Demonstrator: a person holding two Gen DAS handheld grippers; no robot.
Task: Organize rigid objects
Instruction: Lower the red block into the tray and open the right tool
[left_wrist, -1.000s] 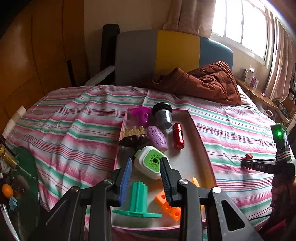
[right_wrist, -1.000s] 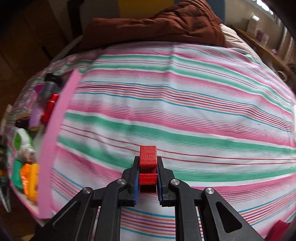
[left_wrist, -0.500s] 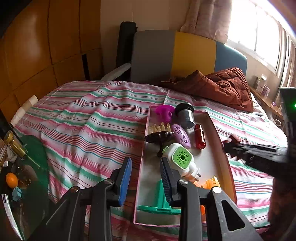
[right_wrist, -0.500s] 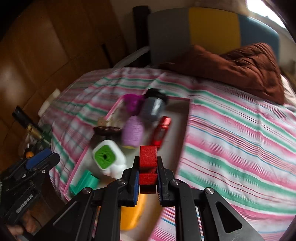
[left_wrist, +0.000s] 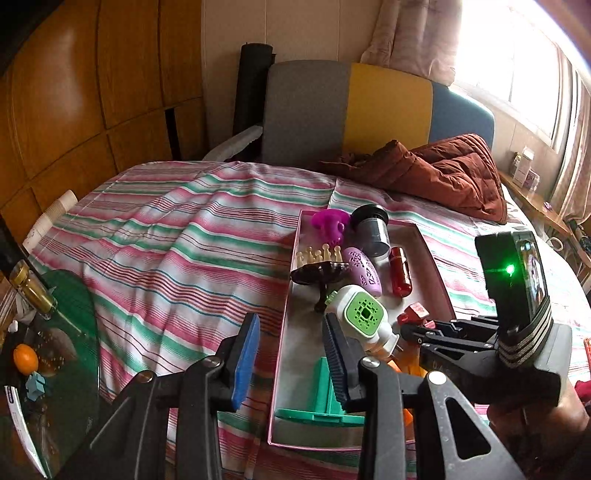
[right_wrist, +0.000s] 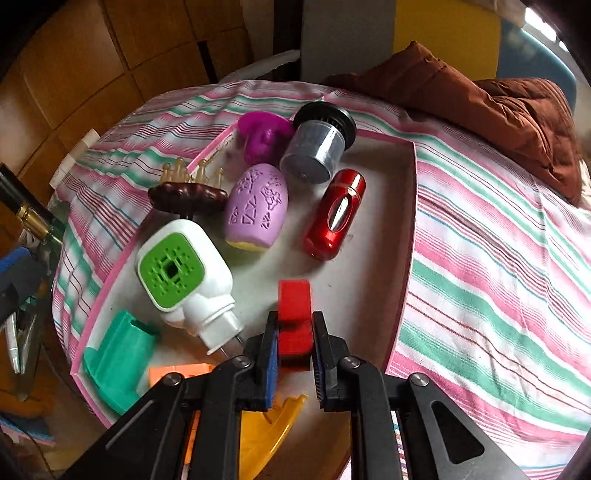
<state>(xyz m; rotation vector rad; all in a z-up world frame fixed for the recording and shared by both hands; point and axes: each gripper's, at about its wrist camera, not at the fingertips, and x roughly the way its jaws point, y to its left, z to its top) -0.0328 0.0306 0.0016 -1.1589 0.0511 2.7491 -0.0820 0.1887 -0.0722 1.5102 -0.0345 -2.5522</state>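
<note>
My right gripper (right_wrist: 294, 343) is shut on a red block (right_wrist: 294, 314) and holds it over the near middle of the pink-rimmed tray (right_wrist: 410, 221). The tray holds a white and green plug-in device (right_wrist: 173, 269), a lilac egg-shaped case (right_wrist: 256, 206), a red metallic cylinder (right_wrist: 334, 214), a grey cup (right_wrist: 317, 147), a magenta piece (right_wrist: 260, 136), a green piece (right_wrist: 118, 365) and an orange piece (right_wrist: 177, 371). My left gripper (left_wrist: 291, 354) is open and empty, hovering at the tray's (left_wrist: 286, 332) near left edge. The right gripper (left_wrist: 413, 321) shows in the left wrist view.
The tray lies on a bed with a striped sheet (left_wrist: 166, 258). A brown quilt (left_wrist: 443, 173) is bunched near the headboard (left_wrist: 351, 110). A glass side table (left_wrist: 55, 350) with an orange and a bottle stands to the left. A yellow piece (right_wrist: 269, 435) lies under my right gripper.
My right gripper has swung left from over the bare sheet to over the tray, still holding the red block. My left gripper has shifted left, off the tray's middle.
</note>
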